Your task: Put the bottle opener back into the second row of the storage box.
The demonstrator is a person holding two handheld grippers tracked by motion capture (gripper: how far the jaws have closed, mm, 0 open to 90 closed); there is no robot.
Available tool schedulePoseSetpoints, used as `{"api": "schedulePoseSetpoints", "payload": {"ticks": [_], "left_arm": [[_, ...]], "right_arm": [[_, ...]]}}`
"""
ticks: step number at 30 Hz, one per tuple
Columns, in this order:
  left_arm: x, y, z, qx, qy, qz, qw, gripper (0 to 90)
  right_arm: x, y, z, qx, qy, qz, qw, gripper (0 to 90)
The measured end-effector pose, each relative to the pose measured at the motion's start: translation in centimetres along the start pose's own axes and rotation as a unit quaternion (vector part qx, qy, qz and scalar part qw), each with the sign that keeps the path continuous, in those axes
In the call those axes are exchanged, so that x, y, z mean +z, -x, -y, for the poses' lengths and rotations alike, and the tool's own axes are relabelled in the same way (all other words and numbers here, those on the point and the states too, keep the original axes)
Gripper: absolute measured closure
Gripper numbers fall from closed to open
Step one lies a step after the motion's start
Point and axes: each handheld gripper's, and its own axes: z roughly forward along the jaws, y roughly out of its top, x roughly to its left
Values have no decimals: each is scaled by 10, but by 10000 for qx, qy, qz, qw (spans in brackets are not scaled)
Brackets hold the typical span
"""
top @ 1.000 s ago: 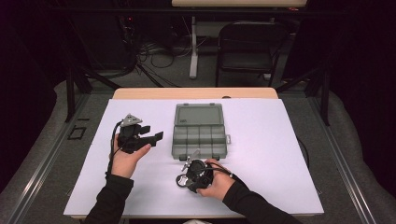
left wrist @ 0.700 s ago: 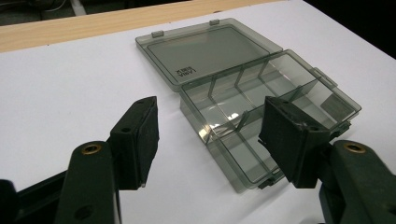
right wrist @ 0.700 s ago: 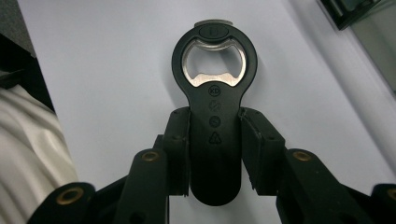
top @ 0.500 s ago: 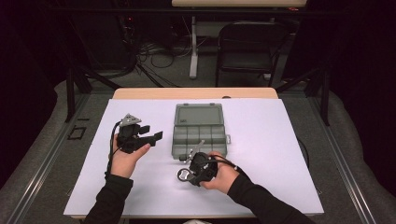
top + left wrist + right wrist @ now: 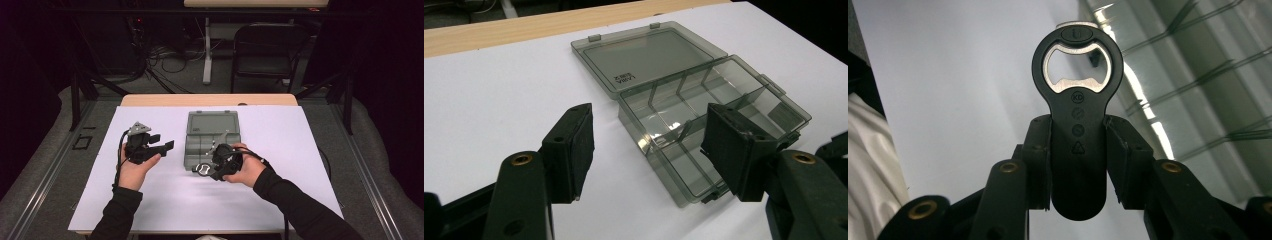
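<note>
A black bottle opener [image 5: 1077,100] with a metal mouth stands upright between the jaws of my right gripper [image 5: 1077,145], which is shut on its handle. In the high view the right gripper [image 5: 210,169] carries the opener [image 5: 202,169] just in front of the near edge of a clear grey compartment box [image 5: 212,135], whose lid lies open and flat behind it. My left gripper [image 5: 167,145] hovers to the left of the box, open, with nothing between its pads. In the left gripper view its jaws [image 5: 649,125] frame the box [image 5: 704,100], whose compartments look empty.
A white sheet [image 5: 300,145] covers the wooden table [image 5: 210,100]. Behind the table stand a dark folding chair [image 5: 267,45] and loose cables on the floor [image 5: 165,55]. A sleeve [image 5: 868,165] shows at the left of the right gripper view.
My right hand has lifted the bottle opener and carried it up toward the near edge of the box. The left hand has stayed where it was.
</note>
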Motion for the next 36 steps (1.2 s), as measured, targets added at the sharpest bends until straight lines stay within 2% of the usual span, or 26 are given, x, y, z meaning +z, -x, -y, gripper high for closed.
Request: {"api": "schedulePoseSetpoints", "payload": {"ticks": [1, 6, 12, 23, 29, 36], "left_arm": [[0, 0, 0, -1, 0, -2, 10000, 367], [-1, 0, 0, 6, 1, -1, 10000, 367], [0, 0, 0, 1, -7, -9, 10000, 367], [1, 0, 0, 14, -30, -6, 10000, 367], [1, -1, 0, -4, -19, -7, 10000, 367], [1, -1, 0, 26, -41, -5, 10000, 367]], "right_arm": [[-2, 4, -1, 42, 29, -18, 10000, 649], [-8, 14, -7, -47, -23, 108, 9999, 649], [-10, 21, -11, -69, -4, 161, 9998, 649], [0, 38, -14, -240, -67, 202, 9995, 649], [4, 47, -17, -627, -146, 198, 9977, 649], [7, 53, -19, -787, -205, 161, 9966, 649]]}}
